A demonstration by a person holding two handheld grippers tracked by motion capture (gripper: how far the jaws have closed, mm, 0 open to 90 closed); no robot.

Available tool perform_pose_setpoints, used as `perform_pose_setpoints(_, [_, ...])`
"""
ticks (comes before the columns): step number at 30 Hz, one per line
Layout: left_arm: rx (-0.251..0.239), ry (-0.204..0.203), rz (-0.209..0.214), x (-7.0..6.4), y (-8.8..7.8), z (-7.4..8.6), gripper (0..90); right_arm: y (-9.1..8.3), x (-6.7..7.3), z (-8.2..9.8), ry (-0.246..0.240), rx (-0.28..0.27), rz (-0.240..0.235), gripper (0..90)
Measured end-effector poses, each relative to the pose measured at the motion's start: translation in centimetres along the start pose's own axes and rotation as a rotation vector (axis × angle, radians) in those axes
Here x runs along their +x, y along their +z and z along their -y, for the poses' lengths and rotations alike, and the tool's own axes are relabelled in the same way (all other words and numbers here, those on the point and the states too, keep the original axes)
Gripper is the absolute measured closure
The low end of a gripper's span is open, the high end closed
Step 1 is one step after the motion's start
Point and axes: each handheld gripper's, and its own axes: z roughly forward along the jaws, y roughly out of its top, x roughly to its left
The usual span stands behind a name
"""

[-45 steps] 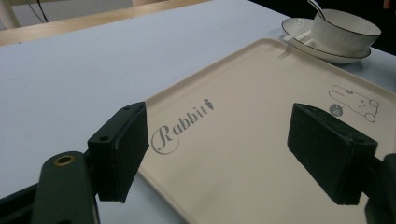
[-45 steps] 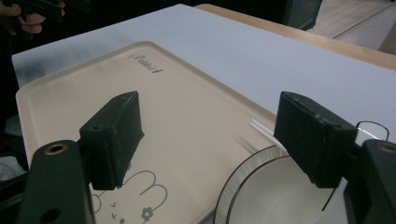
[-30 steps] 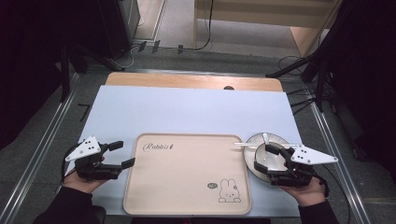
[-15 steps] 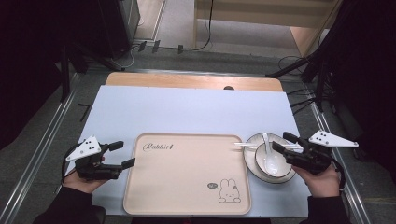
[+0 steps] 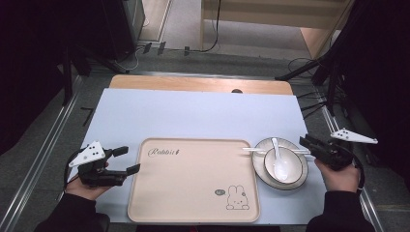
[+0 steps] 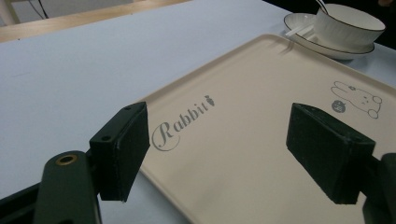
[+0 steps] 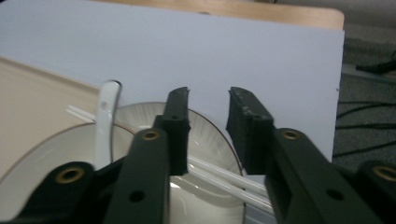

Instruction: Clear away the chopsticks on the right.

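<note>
A beige tray [image 5: 193, 179] with "Rabbit" lettering and a bunny drawing lies at the front middle of the table. Just right of it stands a white plate [image 5: 259, 169] bearing a bowl [image 5: 290, 166], a white spoon [image 5: 278, 157] and white chopsticks [image 5: 251, 150] laid across the rim. My left gripper [image 5: 131, 159] is open at the tray's left edge, its jaws straddling the tray corner [image 6: 261, 121] with nothing between them. My right gripper [image 5: 304, 142] hovers at the plate's right rim, pointing left. Its jaws [image 7: 208, 100] stand slightly apart above the plate [image 7: 210, 135] and chopsticks [image 7: 224, 179], holding nothing.
A pale blue sheet [image 5: 193, 111] covers the table, with a wooden edge [image 5: 193, 83] showing at the back. Cables lie on the floor to the right and behind. Metal rails run along both sides of the table.
My right gripper has drawn back to the right, from over the plate and bowl to the plate's right rim. The left gripper has stayed put.
</note>
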Motion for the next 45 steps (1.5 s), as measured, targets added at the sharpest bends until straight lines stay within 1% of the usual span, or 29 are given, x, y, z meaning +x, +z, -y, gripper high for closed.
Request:
perform_pose_setpoints(1, [0.0, 0.0, -0.001, 0.0, 0.0, 0.0, 21.5, 0.3, -0.4, 0.1, 0.009, 0.024, -0.002, 80.8])
perform_pose_setpoints(3, [0.004, 0.003, -0.001, 0.0, 0.0, 0.0, 21.6, 0.8, -1.0, 0.4, 0.017, 0.06, -0.01, 87.9])
perform_pose_setpoints(4, [0.007, 0.003, -0.001, 0.0, 0.0, 0.0, 21.6, 1.1, -1.3, 0.5, 0.013, 0.073, -0.017, 90.0])
perform_pose_setpoints(6, [0.008, 0.002, -0.001, 0.0, 0.0, 0.0, 21.8, 1.7, -1.7, 0.7, 0.016, 0.096, -0.032, 90.0])
perform_pose_setpoints(9, [0.006, 0.004, 0.0, 0.0, 0.0, 0.0, 21.9, 2.8, -2.0, 0.9, 0.015, 0.136, -0.041, 90.0])
perform_pose_setpoints(10, [0.006, 0.004, 0.0, 0.0, 0.0, 0.0, 22.0, 3.0, -2.0, 1.0, 0.008, 0.152, -0.043, 90.0])
perform_pose_setpoints(12, [0.008, 0.004, -0.001, 0.0, 0.0, 0.0, 22.1, 3.5, -2.2, 1.1, 0.003, 0.177, -0.041, 90.0])
perform_pose_setpoints(13, [0.008, 0.004, -0.001, 0.0, 0.0, 0.0, 22.1, 3.6, -2.2, 1.2, 0.01, 0.19, -0.04, 90.0])
perform_pose_setpoints(15, [0.008, 0.005, 0.0, 0.0, 0.0, 0.0, 22.2, 3.8, -2.4, 1.3, 0.011, 0.205, -0.051, 90.0])
perform_pose_setpoints(20, [0.006, 0.005, 0.001, -0.1, 0.0, 0.0, 22.2, 3.9, -2.3, 1.5, 0.009, 0.231, -0.06, 90.0])
perform_pose_setpoints(23, [0.008, 0.006, -0.001, -0.1, 0.1, 0.0, 22.3, 3.8, -2.2, 1.7, -0.002, 0.243, -0.06, 90.0])
perform_pose_setpoints(25, [0.008, 0.008, -0.001, -0.1, 0.1, 0.0, 22.3, 3.6, -2.2, 1.8, -0.002, 0.251, -0.066, 90.0])
perform_pose_setpoints(29, [0.009, 0.009, 0.002, 0.0, 0.1, 0.0, 22.3, 3.1, -2.3, 2.0, -0.001, 0.247, -0.069, 90.0])
perform_pose_setpoints(30, [0.01, 0.01, 0.001, 0.0, 0.1, 0.0, 22.3, 3.0, -2.2, 2.0, 0.004, 0.256, -0.072, 90.0])
perform_pose_setpoints(31, [0.008, 0.008, 0.002, -0.1, 0.1, 0.0, 22.3, 3.0, -2.2, 2.1, -0.005, 0.255, -0.071, 90.0])
perform_pose_setpoints(34, [0.008, 0.006, 0.001, -0.1, 0.1, 0.0, 22.3, 2.8, -2.1, 2.3, -0.012, 0.267, -0.073, 90.0])
perform_pose_setpoints(35, [0.007, 0.006, 0.0, -0.1, 0.1, 0.0, 22.3, 2.7, -2.1, 2.3, -0.006, 0.27, -0.075, 90.0])
perform_pose_setpoints(38, [0.008, 0.007, 0.001, -0.1, 0.1, 0.0, 22.3, 2.5, -2.0, 2.4, -0.018, 0.277, -0.09, 90.0])
perform_pose_setpoints(39, [0.009, 0.008, 0.001, -0.1, 0.1, 0.0, 22.3, 2.4, -1.9, 2.5, -0.015, 0.285, -0.091, 90.0])
perform_pose_setpoints(43, [0.009, 0.008, 0.001, -0.1, 0.1, 0.0, 22.3, 2.4, -1.7, 2.7, -0.031, 0.302, -0.092, 90.0])
perform_pose_setpoints(44, [0.009, 0.009, 0.001, -0.1, 0.1, 0.0, 22.3, 2.5, -1.7, 2.8, -0.039, 0.321, -0.098, 90.0])
perform_pose_setpoints(45, [0.009, 0.009, 0.001, -0.1, 0.1, 0.0, 22.3, 2.5, -1.7, 2.8, -0.039, 0.321, -0.098, 90.0])
